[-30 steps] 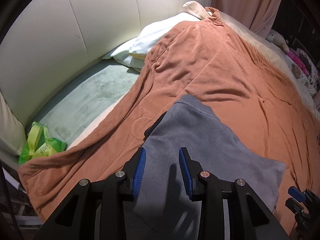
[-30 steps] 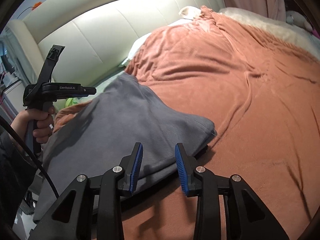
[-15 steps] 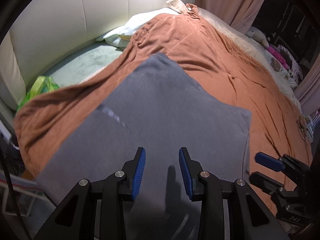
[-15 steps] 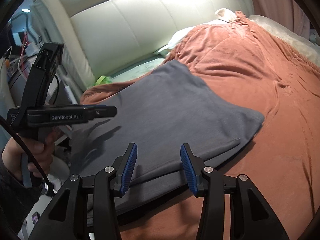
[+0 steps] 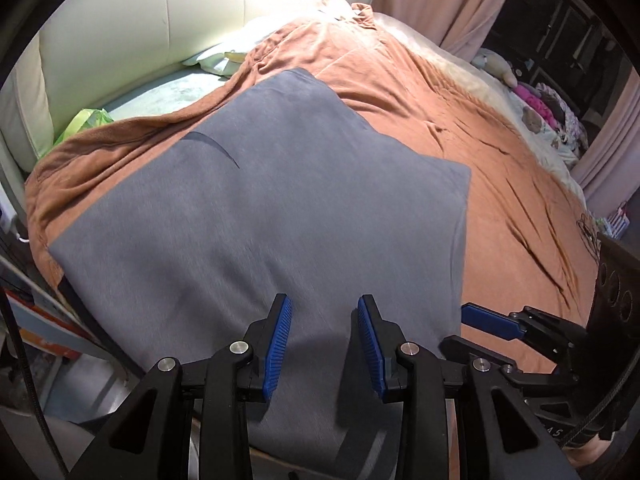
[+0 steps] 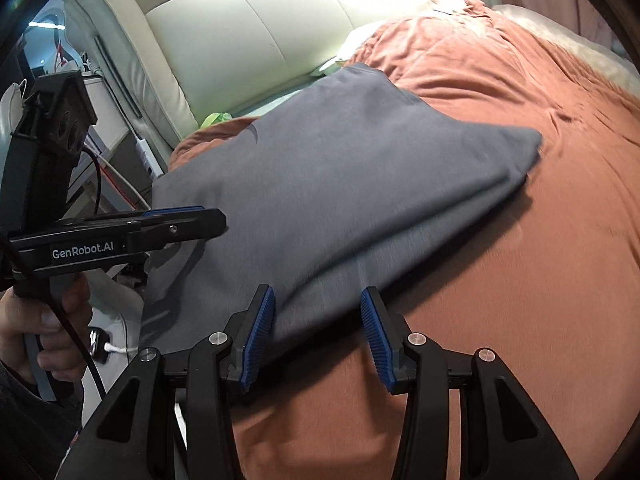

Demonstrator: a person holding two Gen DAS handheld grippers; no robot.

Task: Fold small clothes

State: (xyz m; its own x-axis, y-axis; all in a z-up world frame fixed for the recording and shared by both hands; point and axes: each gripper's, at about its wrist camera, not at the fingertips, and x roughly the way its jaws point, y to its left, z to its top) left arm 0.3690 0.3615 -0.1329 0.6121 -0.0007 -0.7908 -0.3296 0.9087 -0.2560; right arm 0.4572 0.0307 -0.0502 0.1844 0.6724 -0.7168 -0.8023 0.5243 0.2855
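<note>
A grey garment point(image 5: 280, 208) lies folded in layers on the orange-brown blanket point(image 5: 500, 184) near the bed's near corner; it also shows in the right wrist view point(image 6: 360, 184). My left gripper point(image 5: 323, 340) is open and empty above the garment's near part. My right gripper point(image 6: 317, 336) is open and empty over the garment's near right edge, where the layers show. In the left wrist view the right gripper point(image 5: 472, 330) sits at the garment's right edge. In the right wrist view the left gripper point(image 6: 188, 224) hovers over the garment's left side.
A cream padded headboard point(image 5: 160, 20) stands at the back left, with pillows point(image 5: 248, 52) and a green bag point(image 5: 84, 122) by it. Soft toys and clothes point(image 5: 540, 104) lie at the far right. Cables and a charger point(image 6: 120, 184) hang beside the bed.
Both grippers have pulled back and risen toward the bed's near edge. The grey garment now shows spread wider and flatter, with more of it in view.
</note>
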